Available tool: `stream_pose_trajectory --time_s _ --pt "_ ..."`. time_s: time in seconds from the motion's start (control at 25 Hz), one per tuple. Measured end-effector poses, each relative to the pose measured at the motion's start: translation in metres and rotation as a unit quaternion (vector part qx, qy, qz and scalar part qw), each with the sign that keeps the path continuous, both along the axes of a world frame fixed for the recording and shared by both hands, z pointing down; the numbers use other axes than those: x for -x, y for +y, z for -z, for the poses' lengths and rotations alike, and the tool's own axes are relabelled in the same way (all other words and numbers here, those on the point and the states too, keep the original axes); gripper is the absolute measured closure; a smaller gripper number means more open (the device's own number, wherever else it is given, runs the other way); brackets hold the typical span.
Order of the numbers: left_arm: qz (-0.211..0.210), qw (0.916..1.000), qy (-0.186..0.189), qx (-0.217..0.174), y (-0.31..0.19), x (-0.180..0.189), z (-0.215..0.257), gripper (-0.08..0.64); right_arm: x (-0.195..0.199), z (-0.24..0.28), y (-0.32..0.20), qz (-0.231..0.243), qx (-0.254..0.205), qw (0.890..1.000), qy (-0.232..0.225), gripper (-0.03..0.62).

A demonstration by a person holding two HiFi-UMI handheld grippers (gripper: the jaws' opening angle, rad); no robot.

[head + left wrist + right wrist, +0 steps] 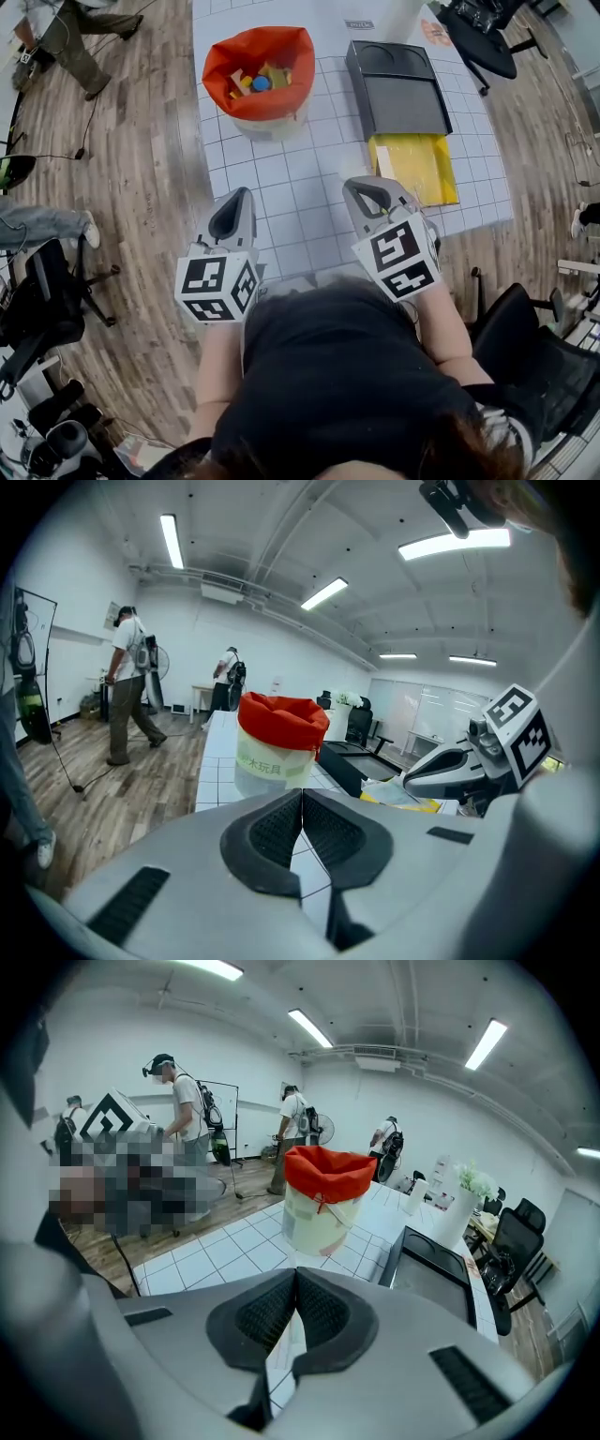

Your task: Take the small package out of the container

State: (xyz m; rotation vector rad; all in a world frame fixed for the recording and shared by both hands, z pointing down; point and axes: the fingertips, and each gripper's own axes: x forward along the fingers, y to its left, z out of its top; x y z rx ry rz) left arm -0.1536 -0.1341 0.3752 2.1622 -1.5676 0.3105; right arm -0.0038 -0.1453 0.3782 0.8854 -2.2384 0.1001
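Note:
The container (259,80) is a pale tub lined with a red bag, standing at the far left of the white gridded table (300,178). Several small coloured items (257,82) lie inside it; which one is the small package I cannot tell. My left gripper (242,195) hovers over the table's near edge, jaws shut and empty. My right gripper (362,189) is level with it on the right, also shut on nothing. The left gripper view has the container (279,742) ahead of the gripper (302,803). In the right gripper view the container (323,1199) stands beyond the gripper (295,1283).
A black tray (398,86) lies at the far right of the table, with a yellow flat bag (415,167) just in front of it. Office chairs (483,37) stand around. People walk on the wooden floor (131,169) to the left.

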Motion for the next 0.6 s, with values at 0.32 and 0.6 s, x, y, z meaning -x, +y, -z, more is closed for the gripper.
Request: stream_pose_trajectory --time_s 0.32,0.6 --pt "0.0 1.0 0.0 0.005 0.0014 0.0024 -0.0022 0.534 0.0086 -0.001 0.0 0.007 -0.003 1.0 0.0 0.575" --pt "-0.001 1.0 -0.002 0.005 -0.0002 0.0011 -0.0026 0.534 0.0097 0.001 -0.0011 0.01 -0.002 1.0 -0.008 0.575"
